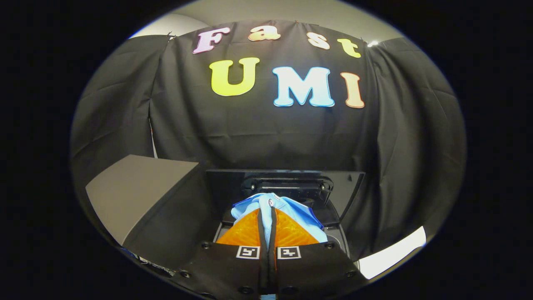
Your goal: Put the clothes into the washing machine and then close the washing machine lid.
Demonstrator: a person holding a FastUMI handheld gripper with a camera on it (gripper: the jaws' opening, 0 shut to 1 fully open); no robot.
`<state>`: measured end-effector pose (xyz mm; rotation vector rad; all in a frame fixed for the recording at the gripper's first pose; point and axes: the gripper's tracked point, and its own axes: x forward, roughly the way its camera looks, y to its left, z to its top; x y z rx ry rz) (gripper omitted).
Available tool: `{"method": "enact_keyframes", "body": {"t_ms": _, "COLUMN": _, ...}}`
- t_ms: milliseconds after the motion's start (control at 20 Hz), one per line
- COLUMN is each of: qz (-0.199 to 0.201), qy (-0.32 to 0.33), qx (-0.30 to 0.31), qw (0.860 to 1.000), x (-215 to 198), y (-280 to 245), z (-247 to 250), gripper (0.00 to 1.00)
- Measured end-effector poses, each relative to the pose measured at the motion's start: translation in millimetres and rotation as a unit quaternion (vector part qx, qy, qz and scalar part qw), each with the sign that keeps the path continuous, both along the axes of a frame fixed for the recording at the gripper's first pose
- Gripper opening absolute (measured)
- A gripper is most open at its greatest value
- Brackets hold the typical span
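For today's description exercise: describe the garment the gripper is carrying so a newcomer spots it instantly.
Start at the dark washing machine with its raised lid, before the black cloth wall. In front of it, the gripper is shut on a light blue cloth garment. It is the sole pale, soft thing among dark, hard surfaces.

You have a light blue garment (278, 208) with a small button pinched between the tool's (266, 218) nearly closed fingers, bunched at 12 o'clock over the washing machine (337, 233), whose dark lid (287, 183) stands raised behind.

Black cloth wall (250, 137) (creased) behind; pale ceiling (291, 10) above; grey box (137, 191) beside.
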<state>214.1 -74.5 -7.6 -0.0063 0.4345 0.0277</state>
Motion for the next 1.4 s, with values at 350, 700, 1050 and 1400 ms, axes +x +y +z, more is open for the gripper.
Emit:
{"method": "enact_keyframes", "body": {"t_ms": 350, "qz": -0.008, "qy": 0.039, "qx": 0.001, "qw": 0.999, "x": 5.0, "y": -1.4, "z": -62.6, "gripper": 0.01}}
{"method": "enact_keyframes", "body": {"t_ms": 700, "qz": -0.019, "qy": 0.08, "qx": -0.001, "qw": 0.997, "x": 10.0, "y": -8.5, "z": -114.9, "gripper": 0.02}}
{"method": "enact_keyframes", "body": {"t_ms": 1050, "qz": -0.034, "qy": 0.108, "qx": -0.001, "qw": 0.994, "x": 10.8, "y": -19.3, "z": -149.8, "gripper": 0.02}}
{"method": "enact_keyframes", "body": {"t_ms": 1400, "qz": -0.037, "qy": 0.146, "qx": 0.024, "qw": 0.988, "x": 5.6, "y": -9.6, "z": -186.2, "gripper": 0.02}}
